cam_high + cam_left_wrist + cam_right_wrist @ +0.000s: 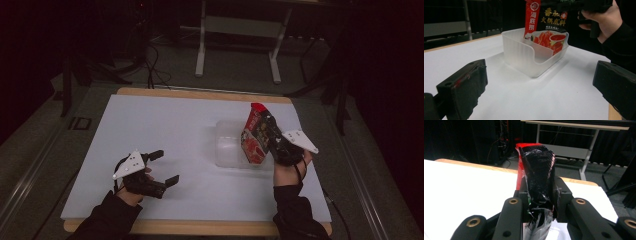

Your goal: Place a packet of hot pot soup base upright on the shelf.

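From the high view I have the right tool (272,142) pinching a red-and-black sauce packet (257,134) by its edge, holding it tilted over the frosted plastic bin (226,145) that sits on the white surface (165,135); gripping it at the side leaves its lower end free to drop into the bin, which I judge to be the step in hand. My left tool (165,167) rests low on the near left of the surface, well apart from the bin, its jaws spread and holding nothing, probably parked there to stay out of the way. In the left gripper view, the two black jaws stand wide apart at the bottom corners, and between them, farther off, I see the bin (534,56) with its cut-out front wall facing me; the packet (546,27) hangs with its bottom already inside the bin behind that wall, while the hand (604,22) holds the right tool above it. In the right gripper view, the jaws are pressed together on the crinkled dark packet (539,170), which rises upright from them with its red strip at the left, and the surface (466,185) lies beyond.
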A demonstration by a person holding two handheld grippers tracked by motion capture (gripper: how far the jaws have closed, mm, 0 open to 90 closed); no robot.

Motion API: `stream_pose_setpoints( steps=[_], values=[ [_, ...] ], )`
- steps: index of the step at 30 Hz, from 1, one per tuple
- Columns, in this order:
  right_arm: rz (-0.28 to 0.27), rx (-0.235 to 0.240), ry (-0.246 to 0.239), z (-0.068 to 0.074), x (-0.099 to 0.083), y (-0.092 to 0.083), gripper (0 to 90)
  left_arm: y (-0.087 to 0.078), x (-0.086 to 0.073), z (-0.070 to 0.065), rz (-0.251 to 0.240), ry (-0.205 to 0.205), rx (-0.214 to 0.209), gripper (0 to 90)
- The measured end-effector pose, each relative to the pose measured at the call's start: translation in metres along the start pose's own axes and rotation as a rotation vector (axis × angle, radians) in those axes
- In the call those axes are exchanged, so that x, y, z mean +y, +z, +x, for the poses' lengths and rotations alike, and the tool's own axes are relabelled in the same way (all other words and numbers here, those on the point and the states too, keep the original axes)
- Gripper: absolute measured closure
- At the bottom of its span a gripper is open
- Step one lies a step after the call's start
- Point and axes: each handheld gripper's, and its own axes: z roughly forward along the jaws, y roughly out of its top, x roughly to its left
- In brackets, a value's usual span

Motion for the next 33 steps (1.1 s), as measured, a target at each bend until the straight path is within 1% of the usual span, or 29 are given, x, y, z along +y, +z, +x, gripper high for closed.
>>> stream_pose_setpoints(
  steps=[5,7,8,10,11,13,14,17,18,23,24,26,29,31,33],
  values=[
    [0.018,0.025,0.024,-0.001,0.003,0.0,71.2,0.0,0.0,0.0,0.002,-0.002,0.0,0.1],
    [0.023,0.035,0.024,0.0,0.004,0.0,69.5,0.0,0.0,0.0,0.001,-0.002,0.001,0.1],
    [0.023,0.039,0.025,0.0,0.005,0.0,67.3,0.0,0.0,0.0,0.001,-0.004,0.001,0.1],
    [0.02,0.057,0.031,-0.001,0.009,0.0,57.3,0.0,0.0,0.0,0.001,-0.004,0.0,0.1],
    [0.02,0.065,0.031,-0.001,0.012,0.0,54.5,0.0,0.0,0.0,0.001,-0.004,0.0,0.1],
    [0.013,0.069,0.03,-0.002,0.017,0.0,52.5,0.0,0.0,0.0,0.0,-0.002,-0.002,0.1],
    [0.017,0.069,0.026,-0.003,0.019,0.0,50.6,0.0,0.0,0.0,0.0,-0.001,-0.002,0.1],
    [0.017,0.084,0.032,-0.004,0.028,0.0,45.9,0.0,0.0,0.0,-0.002,0.001,-0.002,0.1],
    [0.021,0.089,0.028,-0.004,0.032,-0.001,43.3,0.0,0.0,0.0,0.0,0.0,-0.002,0.1],
    [-0.003,0.115,0.006,-0.001,0.047,-0.004,37.6,0.0,0.0,0.0,0.002,0.0,-0.001,0.1],
    [-0.01,0.124,0.004,0.0,0.05,-0.005,36.5,0.0,0.0,0.001,0.004,0.002,-0.001,0.1],
    [-0.002,0.147,-0.011,0.002,0.056,-0.006,32.7,0.0,0.0,0.0,0.002,-0.001,0.0,0.1],
    [-0.001,0.184,-0.04,0.008,0.063,-0.009,28.2,-0.001,0.0,0.0,-0.001,0.001,0.0,0.1],
    [-0.003,0.225,-0.054,0.012,0.067,-0.011,24.6,-0.001,0.0,0.0,0.001,0.003,0.001,0.1],
    [0.002,0.264,-0.058,0.016,0.069,-0.012,18.6,-0.001,0.0,0.0,0.003,0.004,-0.001,0.1]
  ],
)
